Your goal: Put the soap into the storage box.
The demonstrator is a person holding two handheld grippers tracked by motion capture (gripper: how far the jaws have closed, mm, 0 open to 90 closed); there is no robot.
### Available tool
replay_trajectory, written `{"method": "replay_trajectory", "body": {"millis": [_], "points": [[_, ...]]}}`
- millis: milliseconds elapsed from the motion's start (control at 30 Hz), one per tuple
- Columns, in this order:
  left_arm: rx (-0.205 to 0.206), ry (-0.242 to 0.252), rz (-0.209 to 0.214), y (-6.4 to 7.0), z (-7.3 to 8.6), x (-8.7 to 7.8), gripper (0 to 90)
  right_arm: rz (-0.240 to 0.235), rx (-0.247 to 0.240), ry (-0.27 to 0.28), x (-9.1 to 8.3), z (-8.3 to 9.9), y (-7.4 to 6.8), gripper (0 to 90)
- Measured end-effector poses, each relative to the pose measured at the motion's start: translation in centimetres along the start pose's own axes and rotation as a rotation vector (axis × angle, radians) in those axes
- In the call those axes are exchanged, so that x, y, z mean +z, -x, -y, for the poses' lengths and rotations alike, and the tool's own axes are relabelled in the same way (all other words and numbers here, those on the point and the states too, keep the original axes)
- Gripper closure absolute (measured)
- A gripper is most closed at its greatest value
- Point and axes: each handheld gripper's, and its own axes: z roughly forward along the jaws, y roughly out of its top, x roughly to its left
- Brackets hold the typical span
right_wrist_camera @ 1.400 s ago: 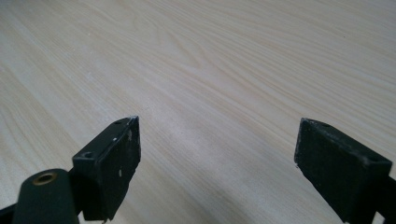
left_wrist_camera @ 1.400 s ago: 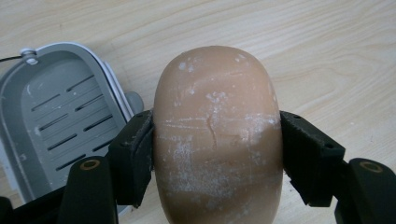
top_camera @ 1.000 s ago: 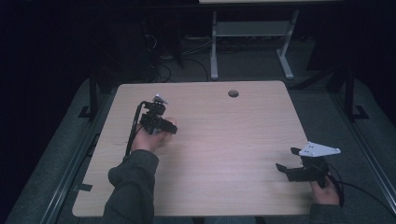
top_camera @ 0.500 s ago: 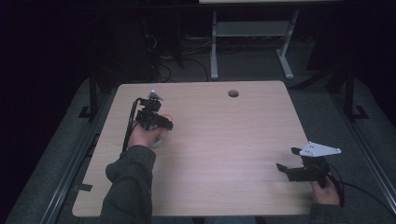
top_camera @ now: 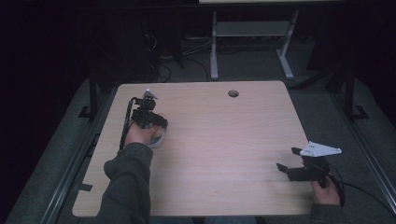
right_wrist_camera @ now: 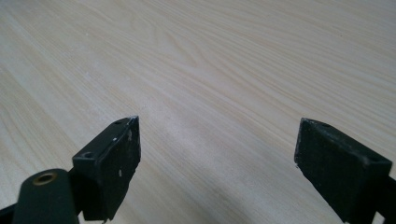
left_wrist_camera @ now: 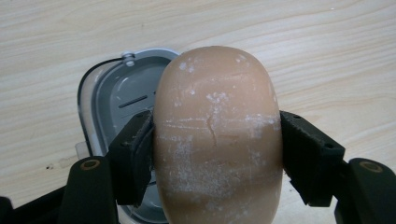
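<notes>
A tan oval bar of soap [left_wrist_camera: 217, 140], dusted with white flecks and cracked down its face, is being gripped between the closed black jaws of the left gripper [left_wrist_camera: 217, 154], above a grey soap dish [left_wrist_camera: 109, 100] lying on the wooden table [top_camera: 224, 140] toward its left side. No brand, label or writing is being shown on soap or dish. The right gripper [right_wrist_camera: 217, 154] is being held with jaws wide apart over bare wood near the table's right front corner.

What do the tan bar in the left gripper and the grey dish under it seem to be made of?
The bar looks like dry soap: matte, cracked, with white powdery flecks. The dish looks like moulded plastic: smooth grey with a clear rim. The left gripper clamps the bar.
</notes>
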Motion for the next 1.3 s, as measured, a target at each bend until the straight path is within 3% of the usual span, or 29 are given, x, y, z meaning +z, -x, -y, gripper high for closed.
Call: {"method": "replay_trajectory", "body": {"millis": [667,1300], "points": [[-0.060,-0.003,-0.008,-1.9,0.5,0.7,32.0,-0.001,0.003,-0.006,0.0,0.0,0.0,14.0],[-0.065,-0.036,-0.026,-2.5,0.6,1.5,31.9,0.000,-0.002,-0.004,0.0,0.0,0.1,14.0]]}}
